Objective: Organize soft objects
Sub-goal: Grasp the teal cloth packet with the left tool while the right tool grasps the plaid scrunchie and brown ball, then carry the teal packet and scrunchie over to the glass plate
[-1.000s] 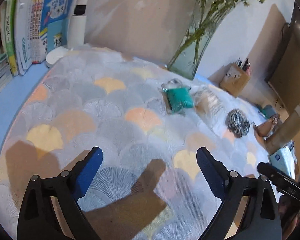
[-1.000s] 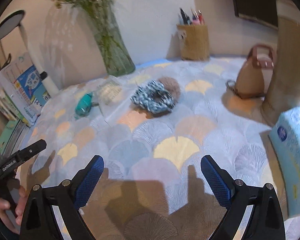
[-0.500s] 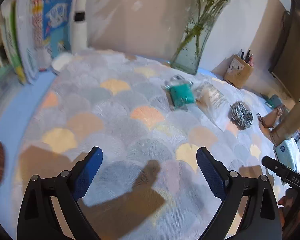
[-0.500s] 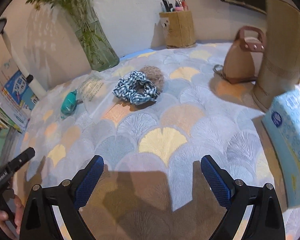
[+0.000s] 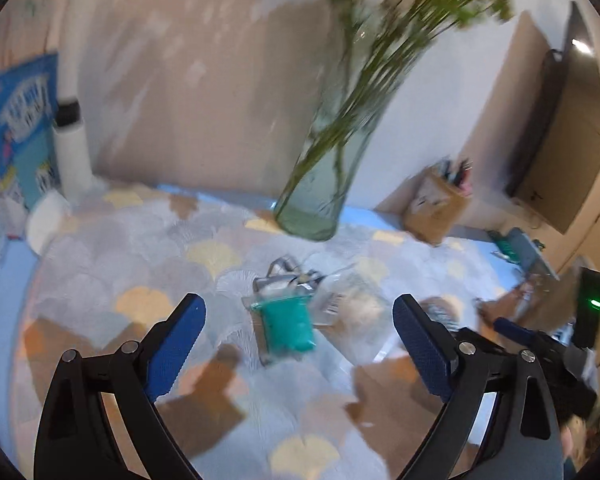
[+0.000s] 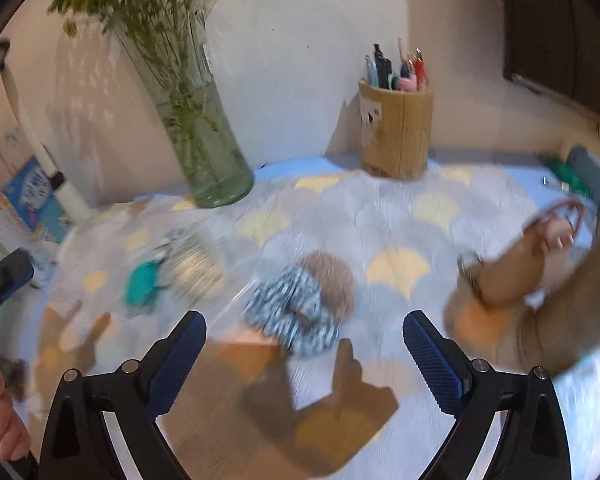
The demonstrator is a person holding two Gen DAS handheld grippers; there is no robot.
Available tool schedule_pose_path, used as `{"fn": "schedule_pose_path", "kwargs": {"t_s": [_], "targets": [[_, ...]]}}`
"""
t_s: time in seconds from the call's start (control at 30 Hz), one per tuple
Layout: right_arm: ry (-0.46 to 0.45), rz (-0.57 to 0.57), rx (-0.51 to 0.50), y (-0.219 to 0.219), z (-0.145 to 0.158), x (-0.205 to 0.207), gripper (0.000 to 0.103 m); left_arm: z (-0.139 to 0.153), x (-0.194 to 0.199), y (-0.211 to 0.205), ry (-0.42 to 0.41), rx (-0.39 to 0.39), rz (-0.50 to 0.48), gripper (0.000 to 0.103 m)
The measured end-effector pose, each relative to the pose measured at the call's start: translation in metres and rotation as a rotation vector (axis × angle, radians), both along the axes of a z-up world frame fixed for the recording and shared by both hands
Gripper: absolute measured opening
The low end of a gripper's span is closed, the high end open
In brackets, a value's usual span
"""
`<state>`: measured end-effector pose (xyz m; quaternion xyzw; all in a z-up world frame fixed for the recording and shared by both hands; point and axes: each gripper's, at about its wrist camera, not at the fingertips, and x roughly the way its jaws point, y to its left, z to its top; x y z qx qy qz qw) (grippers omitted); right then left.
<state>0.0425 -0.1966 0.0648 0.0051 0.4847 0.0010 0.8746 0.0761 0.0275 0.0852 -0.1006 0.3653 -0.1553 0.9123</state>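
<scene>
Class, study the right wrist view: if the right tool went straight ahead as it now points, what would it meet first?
Probably the blue-and-white checked scrunchie, lying directly ahead of the open right tool; blur leaves depth uncertain.

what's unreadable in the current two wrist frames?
- Teal pouch contents, left view: motion blur; clear bag beside it smeared too.
- Printed bag, right view: blur, print unreadable.
- Scrunchie and brown puff, right view: whether they touch is blurred.
- Handbag, right view: smeared, cut by a tan cylinder at the edge.
- Book cover text, left view: too blurred.
- Both grippers open, empty: left, right.
</scene>
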Motion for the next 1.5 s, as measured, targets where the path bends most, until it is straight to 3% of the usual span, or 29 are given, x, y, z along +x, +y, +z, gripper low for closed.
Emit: {"fn": "schedule_pose_path", "kwargs": {"t_s": [0.1, 0.2, 0.33, 0.43, 0.47, 0.53, 0.63, 0.73, 0.8, 0.9, 1.1, 1.37, 1.5], "targets": [[-0.036, 0.003, -0.013, -0.003, -0.016, 0.002, 0.099, -0.033, 0.015, -0.010, 0.027, 0.027, 0.009, 0.094], [0.048, -0.029, 0.037, -0.015, -0.039, 0.011, 0.099, -0.054, 0.020, -0.014, 0.054, 0.013, 0.001, 0.094], [0.089, -0.047, 0.078, -0.024, -0.046, 0.020, 0.099, -0.061, 0.026, -0.006, 0.098, -0.019, 0.039, 0.094], [0.096, -0.040, 0.054, -0.020, -0.049, 0.022, 0.095, -0.063, 0.029, 0.000, 0.125, -0.054, 0.059, 0.094], [0.089, -0.037, 0.038, -0.017, -0.049, 0.021, 0.091, -0.065, 0.031, 0.000, 0.141, -0.045, 0.069, 0.087], [0.081, -0.007, 0.025, -0.012, -0.049, 0.021, 0.061, -0.065, 0.032, -0.003, 0.139, -0.014, 0.077, 0.075], [0.042, 0.019, -0.021, -0.003, -0.045, 0.016, 0.048, -0.066, 0.032, -0.014, 0.135, 0.040, 0.047, 0.034], [-0.020, 0.035, -0.019, -0.001, -0.036, 0.008, 0.034, -0.059, 0.024, -0.021, 0.076, 0.064, 0.015, 0.033], [-0.057, 0.036, -0.014, -0.002, -0.030, 0.001, 0.032, -0.053, 0.015, -0.023, 0.021, 0.079, 0.005, 0.033], [-0.070, 0.034, 0.018, -0.006, -0.025, -0.004, 0.028, -0.048, 0.008, -0.026, 0.007, 0.096, -0.002, 0.033], [-0.077, 0.000, 0.159, -0.028, -0.011, -0.046, 0.027, -0.035, -0.037, -0.029, -0.008, 0.078, -0.061, 0.033], [-0.091, 0.004, 0.168, -0.038, 0.005, -0.107, 0.027, -0.035, -0.100, -0.048, 0.017, 0.046, -0.153, 0.033], [-0.118, 0.010, 0.185, -0.046, 0.017, -0.131, 0.027, -0.019, -0.124, -0.076, -0.016, 0.047, -0.230, 0.033]]}}
